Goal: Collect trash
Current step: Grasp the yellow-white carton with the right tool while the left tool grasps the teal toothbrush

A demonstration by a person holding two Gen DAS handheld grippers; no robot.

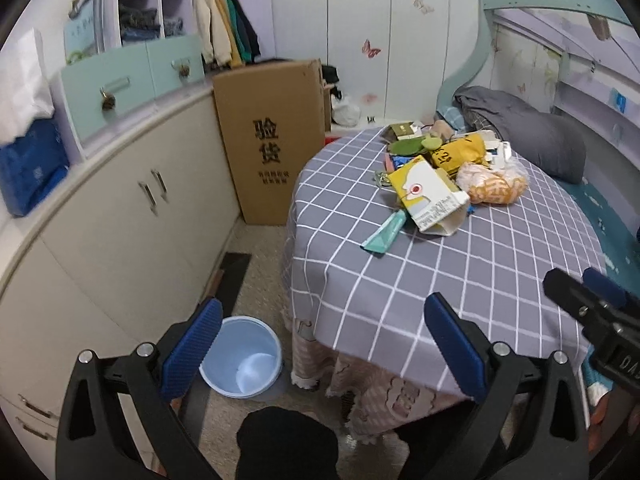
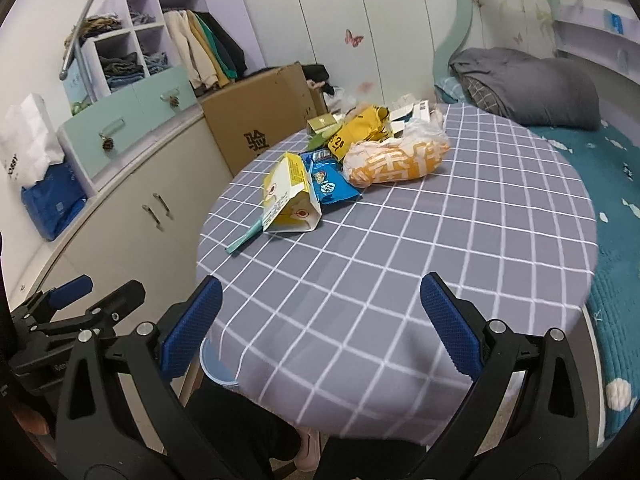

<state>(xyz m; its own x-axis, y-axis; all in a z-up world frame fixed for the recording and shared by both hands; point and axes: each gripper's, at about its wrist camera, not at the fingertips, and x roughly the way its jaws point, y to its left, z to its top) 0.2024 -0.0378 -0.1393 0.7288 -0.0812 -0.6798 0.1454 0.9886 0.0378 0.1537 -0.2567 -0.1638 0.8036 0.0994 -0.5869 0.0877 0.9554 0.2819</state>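
Left gripper (image 1: 322, 320) is hovering with its blue-padded fingers (image 1: 192, 348) spread wide and nothing between them, above the near edge of the table (image 1: 400, 280) and the floor beside it. Right gripper (image 2: 320, 320) is likewise hanging wide apart and holding nothing, over the near part of the grey checked tablecloth (image 2: 400, 248); each gripper is showing at the edge of the other's view. The trash is lying in a loose heap at the far side of the table, well apart from both grippers. Nearest in the heap is a yellow and white carton (image 2: 290, 204), lying on its side with an open end and bearing a red dot mark; its small print is not readable. A teal wrapper (image 1: 385, 232) is touching the carton's near side. Beside the carton, a blue snack packet (image 2: 328, 184) and an orange and white plastic bag (image 2: 396, 160) with large white characters are lying together. Behind them a crumpled yellow wrapper (image 1: 456, 152) is showing black digits, partly legible. A light blue bin (image 1: 242, 356) is standing on the floor just beside the table, holding nothing visible. A brown cardboard box (image 1: 272, 140) printed "验货" is standing between the cabinets (image 1: 132, 216) and the table.
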